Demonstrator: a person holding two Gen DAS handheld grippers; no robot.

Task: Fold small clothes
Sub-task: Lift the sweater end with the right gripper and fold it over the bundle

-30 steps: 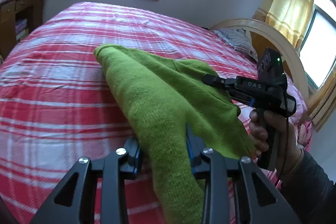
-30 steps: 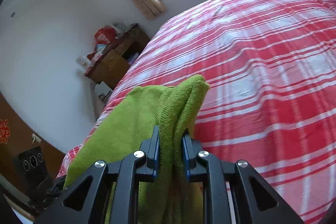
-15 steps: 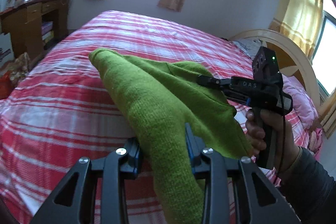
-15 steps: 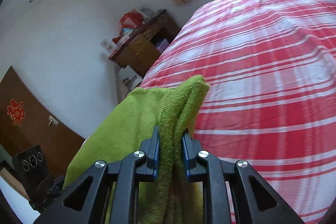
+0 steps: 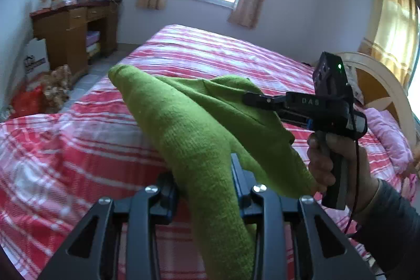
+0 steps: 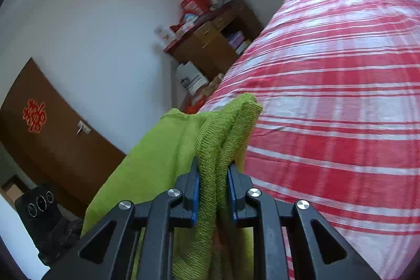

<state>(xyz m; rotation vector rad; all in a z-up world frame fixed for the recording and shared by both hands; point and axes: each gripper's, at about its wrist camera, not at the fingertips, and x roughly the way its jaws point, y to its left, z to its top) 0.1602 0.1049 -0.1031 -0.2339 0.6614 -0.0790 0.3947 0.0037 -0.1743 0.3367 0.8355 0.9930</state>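
A green knitted garment [image 5: 194, 122] hangs in the air above the red-and-white striped bed [image 5: 78, 148]. My left gripper [image 5: 203, 172] is shut on a thick bunched fold of it near the bottom of the left wrist view. To the right in that view, the right gripper [image 5: 249, 99], held by a person's hand [image 5: 328, 162], is clamped on another edge of the cloth. In the right wrist view, my right gripper [image 6: 213, 175] is shut on a folded ribbed edge of the green garment [image 6: 157, 148], which drapes down to the left.
A wooden desk [image 5: 76, 28] piled with bags stands left of the bed, with a white box [image 5: 36, 59] and clutter on the floor beside it. A curved headboard [image 5: 380, 85] and pink pillow [image 5: 388, 133] lie at the right. A brown door [image 6: 47, 138] is at left.
Both grippers have swung sideways together with the garment held between them; the desk and floor by the bed's edge have come into view. Both grips are unchanged.
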